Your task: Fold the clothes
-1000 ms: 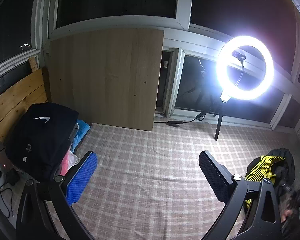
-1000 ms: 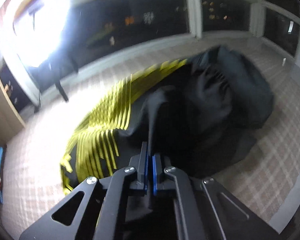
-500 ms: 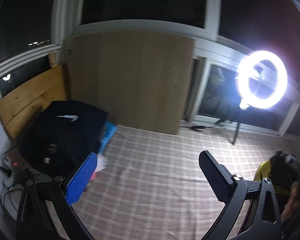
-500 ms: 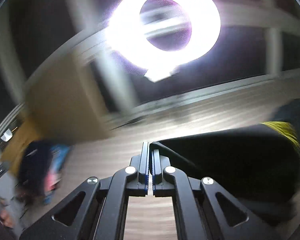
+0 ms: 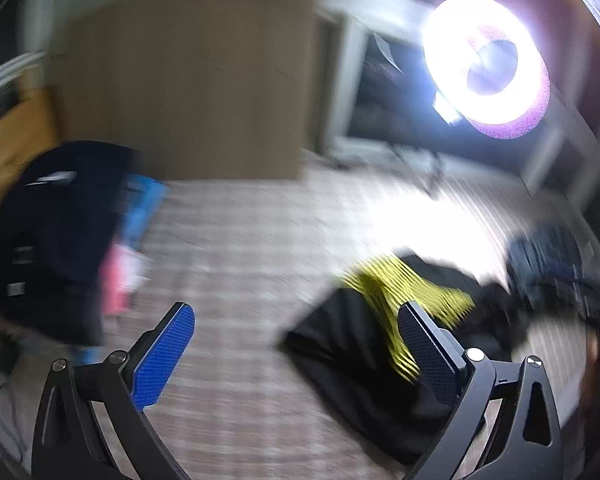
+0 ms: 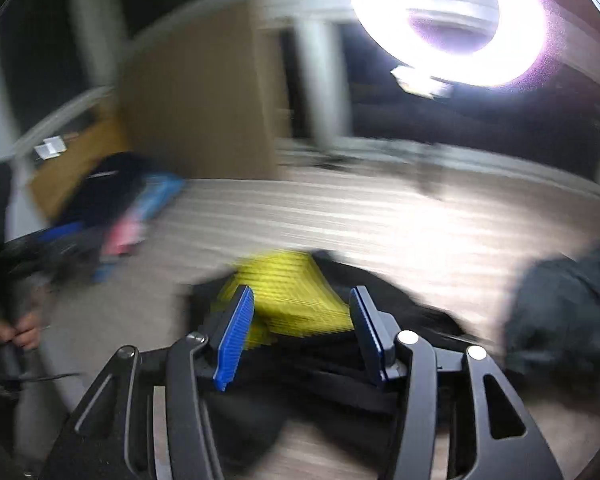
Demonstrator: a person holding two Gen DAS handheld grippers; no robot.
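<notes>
- Left wrist view: the checked mat (image 5: 236, 248) fills the ground ahead of the gripper, under a blurred ring light (image 5: 486, 66) up to the right.
- A dark pile of clothes (image 5: 56, 232) sits well off to the left of the left finger.
- The black garment with yellow stripes (image 5: 364, 344) lies on the mat low and right, partly behind the right finger.
- The left gripper (image 5: 296, 356) is spread wide with nothing between its fingers.
- In the right wrist view, the right gripper (image 6: 302, 332) has just been opening; its pads stand clear of the garment's yellow patch just ahead between them, so it is released.
</notes>
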